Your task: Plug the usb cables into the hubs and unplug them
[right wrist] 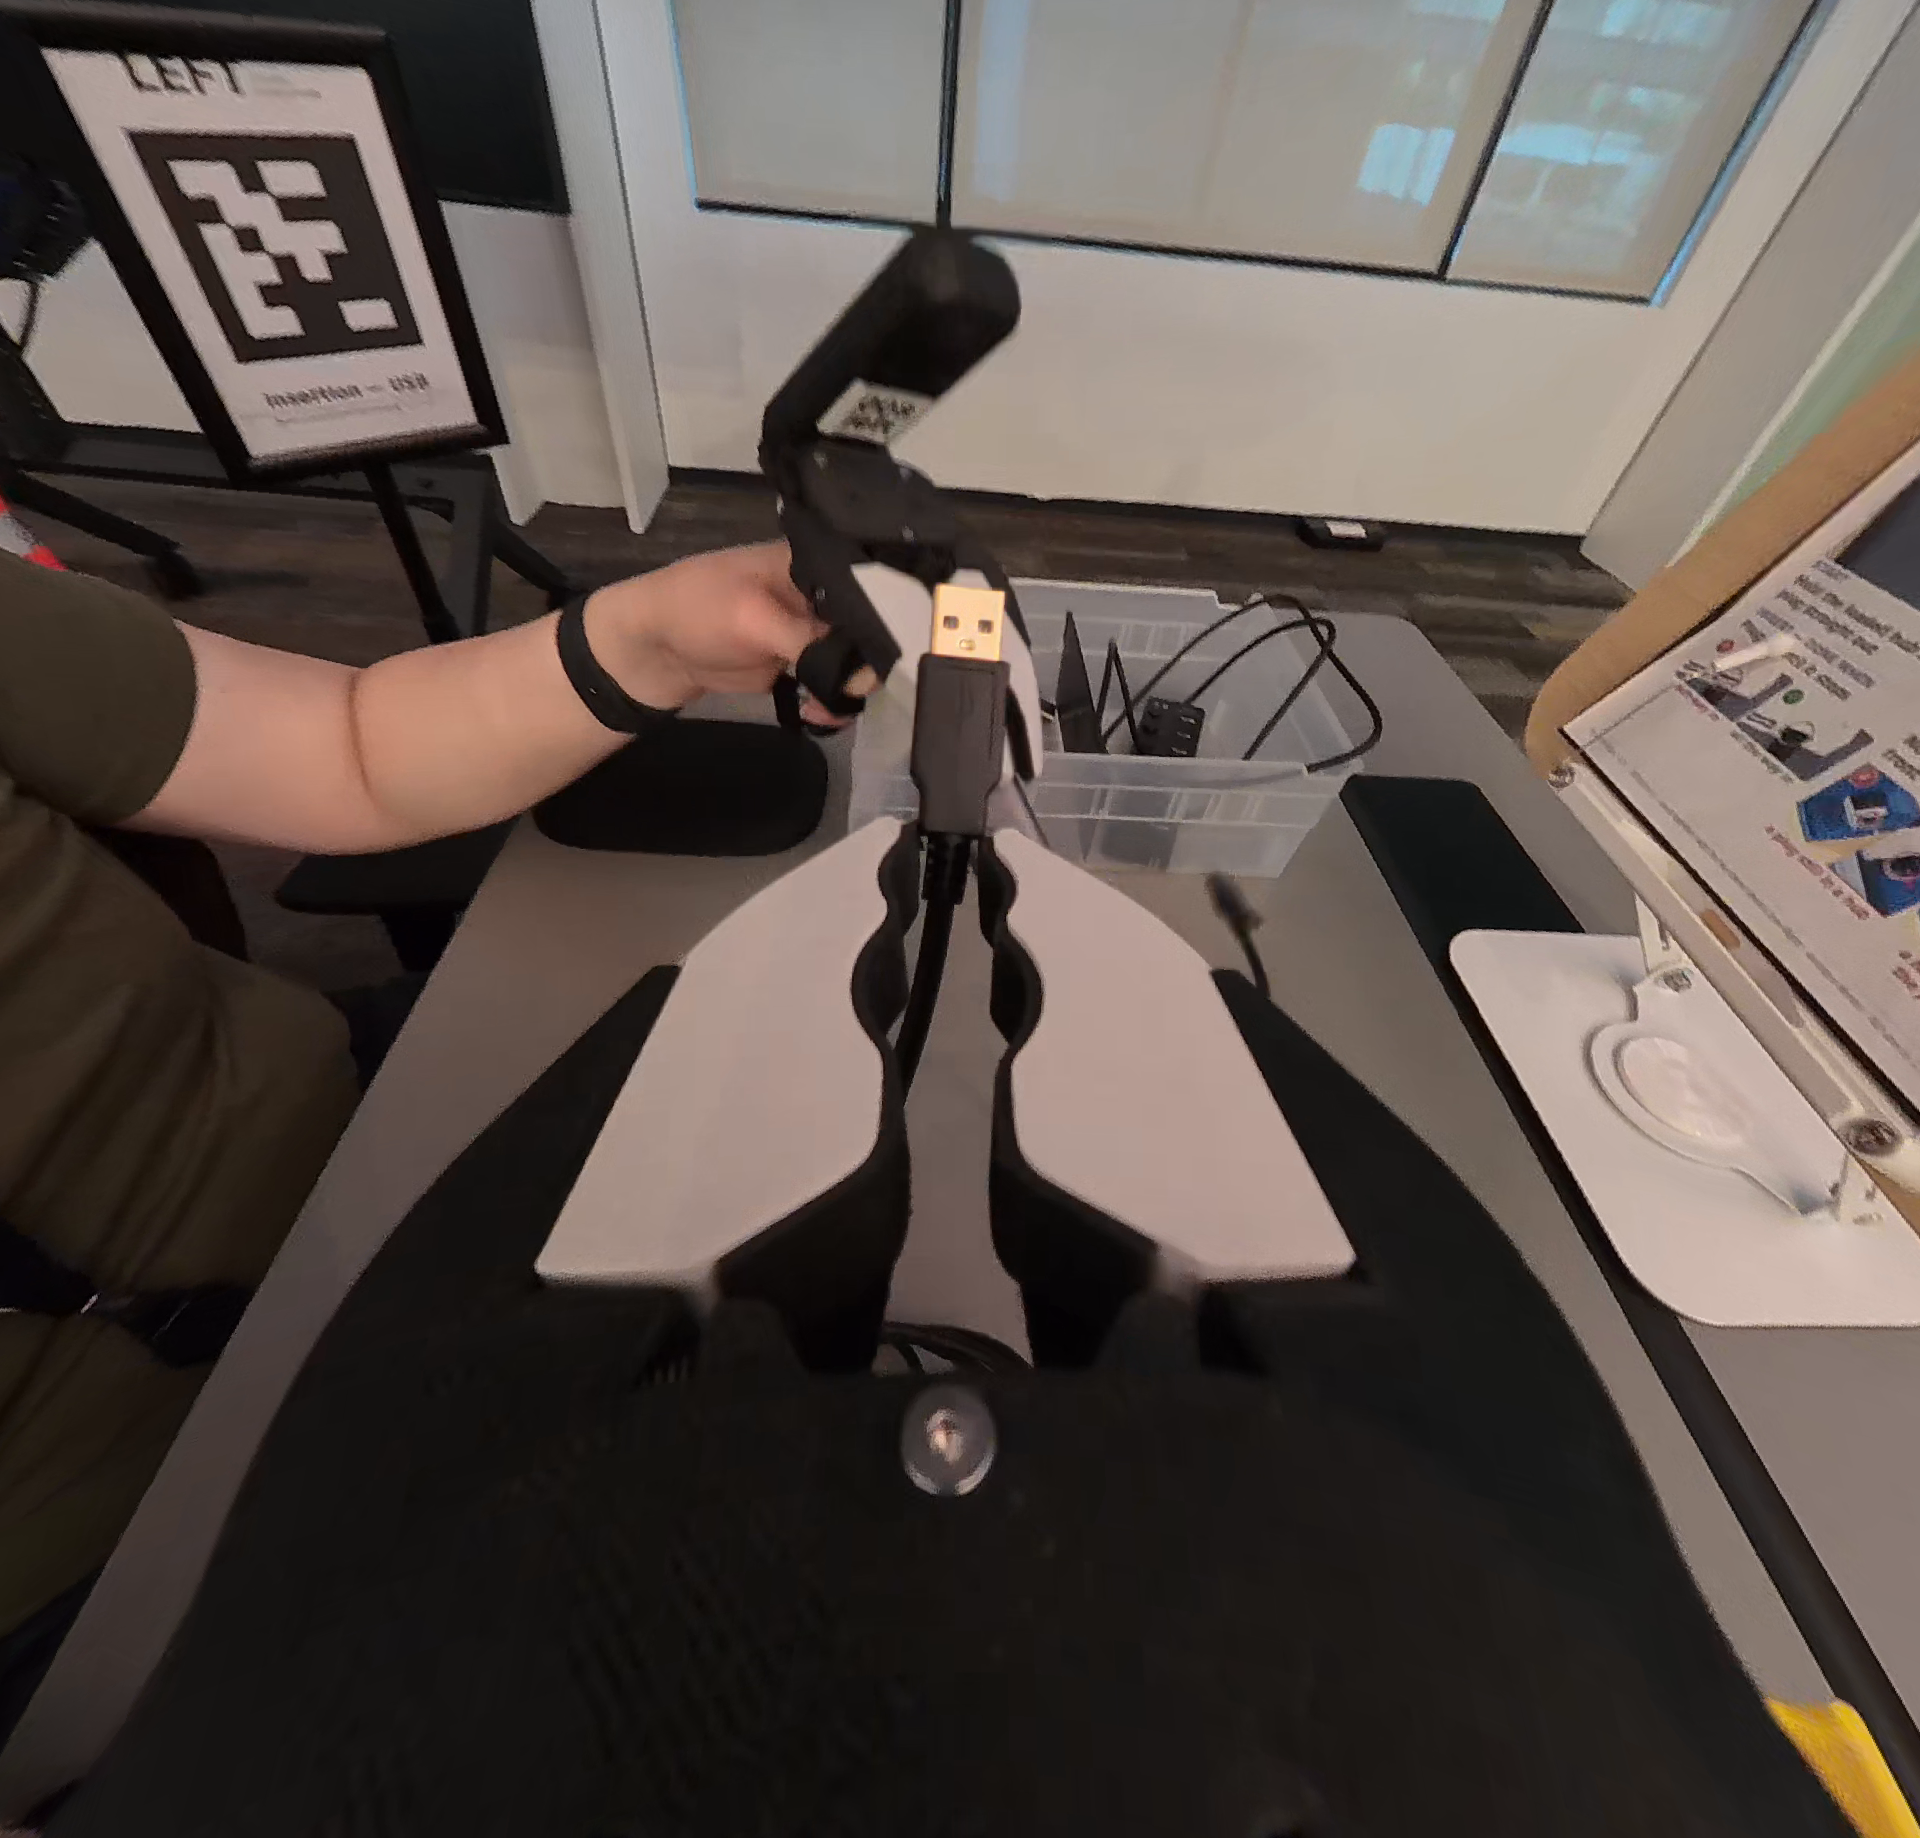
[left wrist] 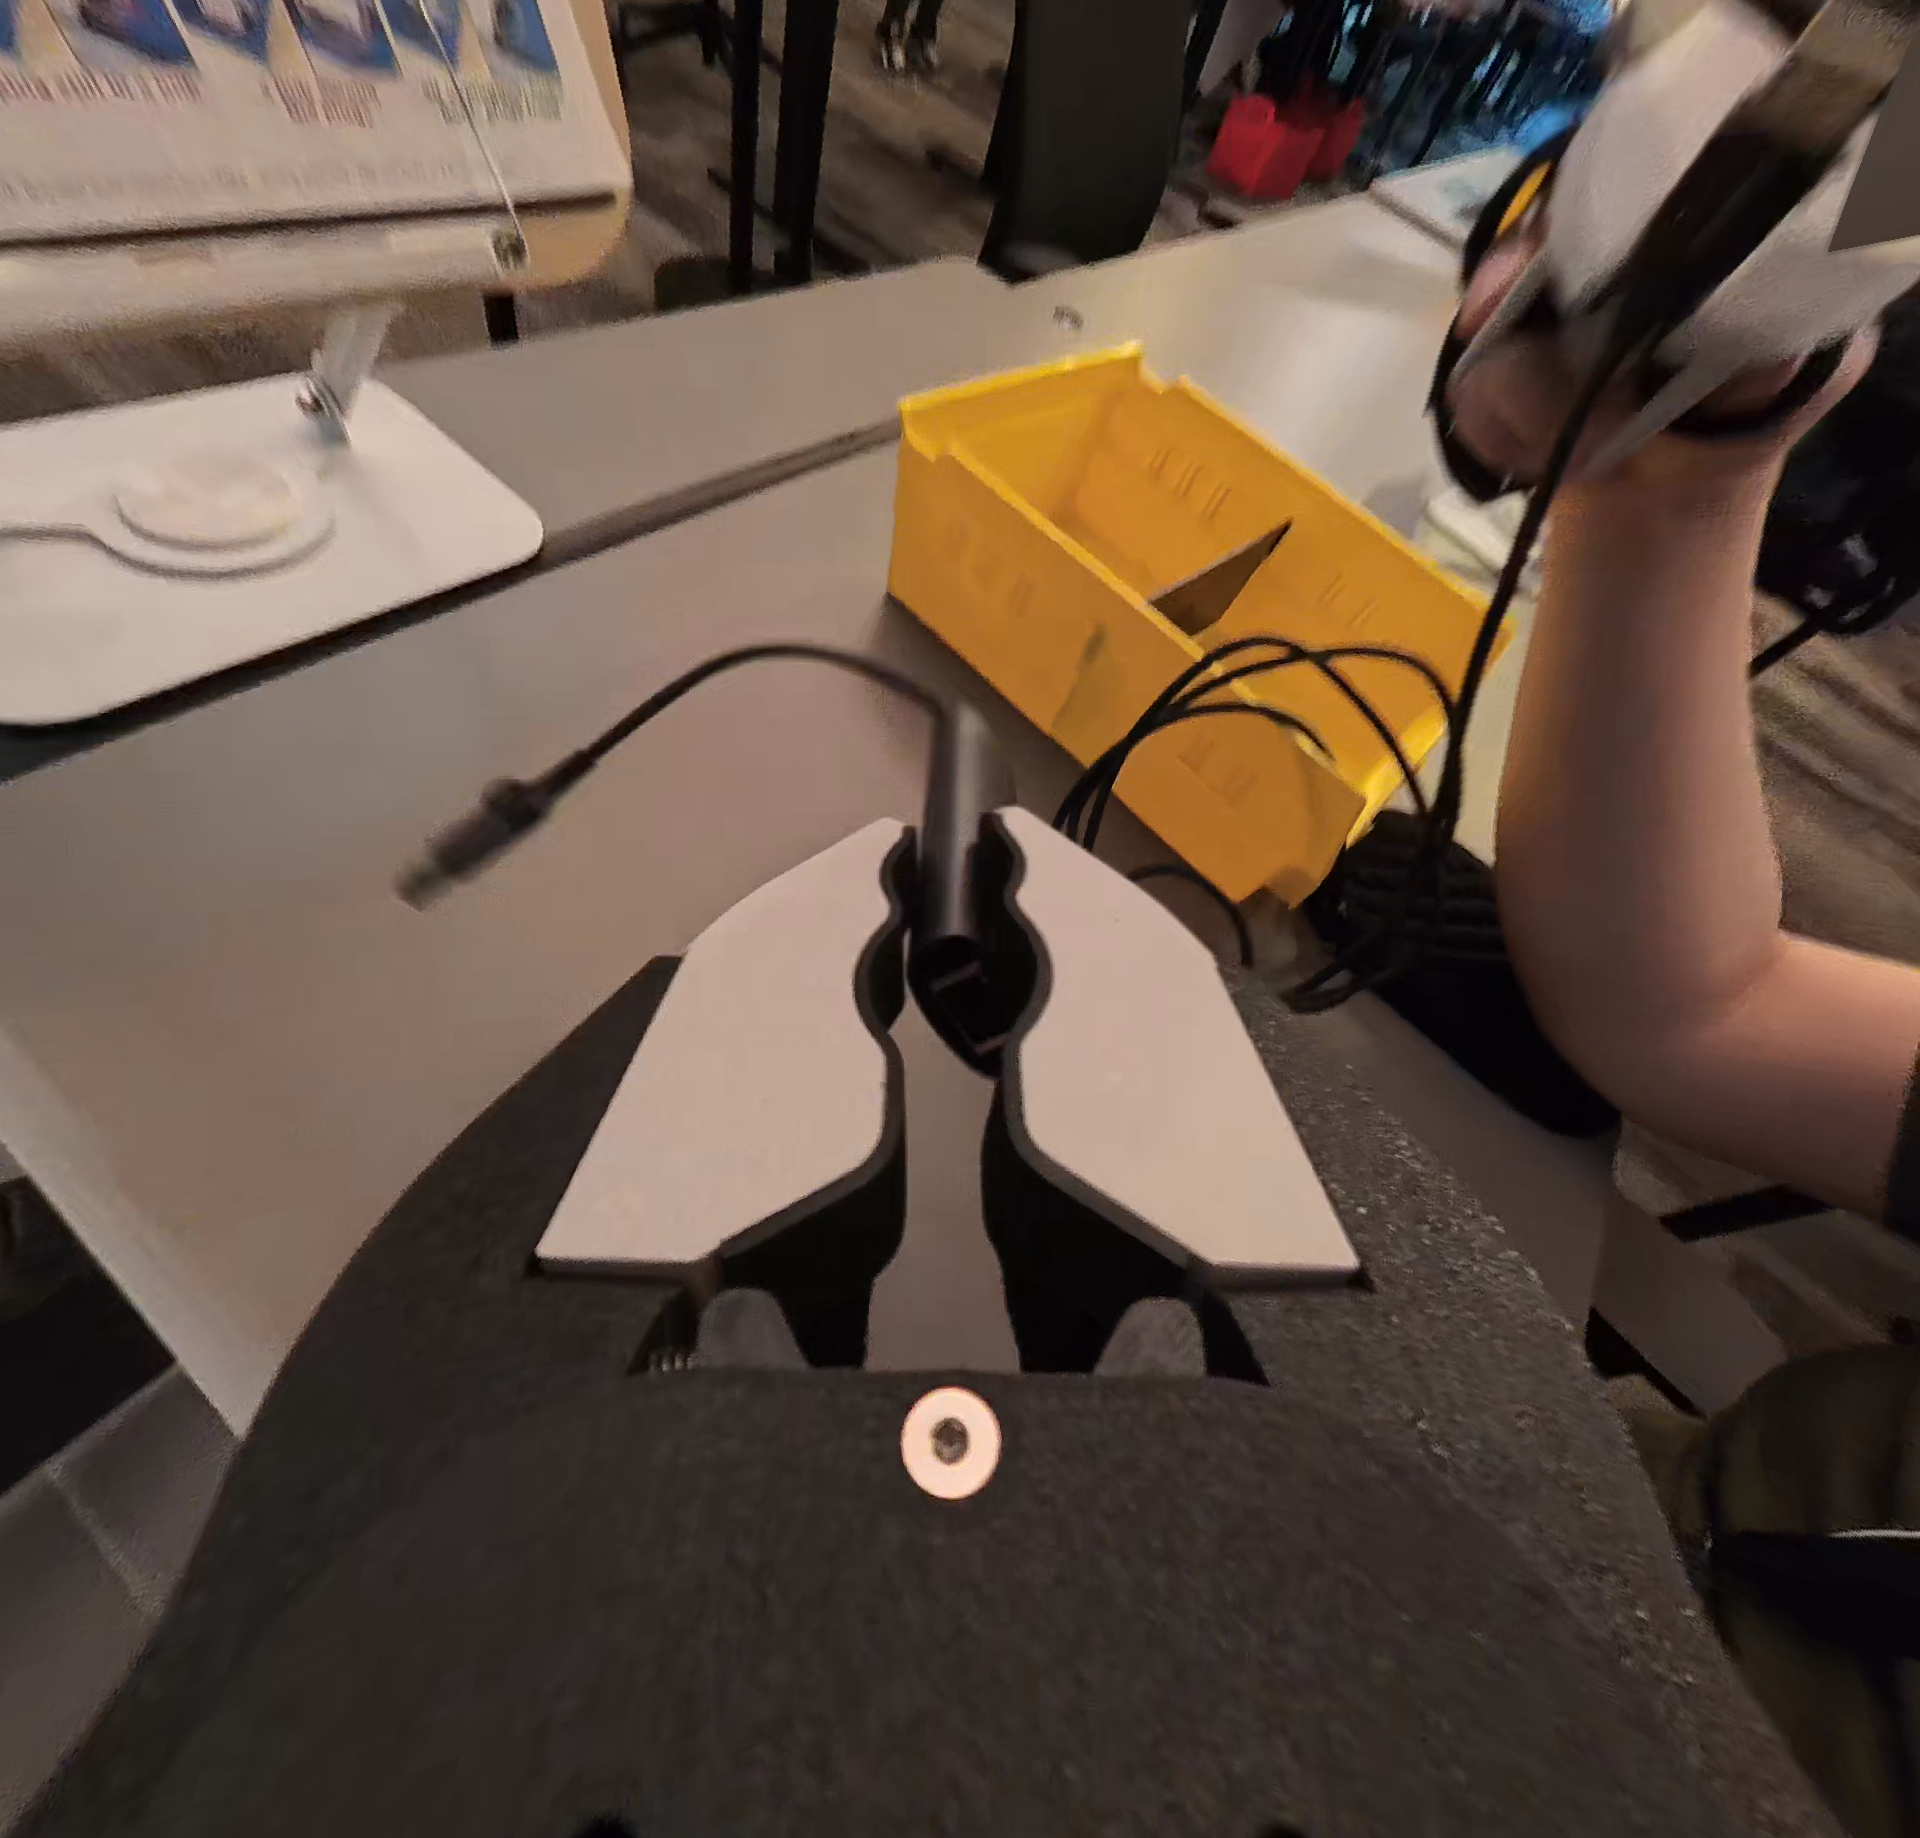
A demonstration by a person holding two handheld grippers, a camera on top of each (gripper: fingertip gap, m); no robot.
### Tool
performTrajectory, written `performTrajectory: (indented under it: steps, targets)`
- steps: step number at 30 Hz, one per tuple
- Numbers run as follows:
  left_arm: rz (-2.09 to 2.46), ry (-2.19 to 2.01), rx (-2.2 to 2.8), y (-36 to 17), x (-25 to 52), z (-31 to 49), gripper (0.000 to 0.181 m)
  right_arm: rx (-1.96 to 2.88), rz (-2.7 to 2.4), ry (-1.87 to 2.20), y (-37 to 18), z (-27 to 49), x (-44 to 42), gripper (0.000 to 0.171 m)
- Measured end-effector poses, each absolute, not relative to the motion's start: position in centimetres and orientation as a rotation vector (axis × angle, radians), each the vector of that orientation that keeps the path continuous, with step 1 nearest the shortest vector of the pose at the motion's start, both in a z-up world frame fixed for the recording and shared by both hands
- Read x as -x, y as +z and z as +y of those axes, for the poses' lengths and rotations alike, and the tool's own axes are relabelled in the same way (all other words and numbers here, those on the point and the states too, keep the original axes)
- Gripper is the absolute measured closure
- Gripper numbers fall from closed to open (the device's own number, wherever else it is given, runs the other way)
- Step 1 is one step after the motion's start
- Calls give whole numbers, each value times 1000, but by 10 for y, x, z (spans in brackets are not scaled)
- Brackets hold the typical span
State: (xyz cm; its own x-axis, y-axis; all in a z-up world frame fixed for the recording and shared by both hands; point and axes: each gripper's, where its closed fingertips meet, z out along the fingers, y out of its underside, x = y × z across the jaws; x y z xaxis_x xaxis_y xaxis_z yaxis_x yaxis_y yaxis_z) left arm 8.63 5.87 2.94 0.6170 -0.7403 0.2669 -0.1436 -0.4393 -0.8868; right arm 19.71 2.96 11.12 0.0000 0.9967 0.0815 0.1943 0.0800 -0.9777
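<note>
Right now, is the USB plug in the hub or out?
Out. The gold-tipped USB plug sticks bare from the right gripper; the left gripper holds the hub separately.

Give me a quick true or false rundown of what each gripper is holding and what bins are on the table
1. The right gripper holds a USB cable with its gold plug pointing away from the camera. True.
2. The left gripper is open and holds nothing. False: it is shut on a dark hub.
3. The yellow bin sits on the table. True.
4. The plug is already seated in the hub. False: each gripper holds its piece apart.
5. The clear bin is empty. False: black cables lie in it.
</note>
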Motion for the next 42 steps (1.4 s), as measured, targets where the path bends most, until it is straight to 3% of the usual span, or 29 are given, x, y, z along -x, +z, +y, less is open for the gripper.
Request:
performTrajectory:
  steps: [1,8,14,21,23,33,37,42]
  targets:
    - [703,-843,1905,37,-88,60,181,1309,-1391,1023,109,30,-193,160]
    - [827,-642,2098,-30,-95,65,181,1396,-1455,927,87,35,-182,160]
    - [820,-679,1974,-29,-88,38,181,1390,-1465,906,85,37,-183,160]
    - [983,-357,2140,-91,-58,-6,126,1376,-1456,934,87,38,-187,160]
    - [1087,-327,2135,-105,-63,-14,121,1378,-1467,934,85,37,-186,160]
    - [1463,-312,2124,-152,-102,-6,127,1373,-1505,914,81,33,-188,160]
    - [1491,-328,2121,-157,-116,2,149,1365,-1490,926,84,33,-194,160]
    - [1525,-316,2145,-156,-116,4,150,1348,-1468,935,90,34,-201,160]
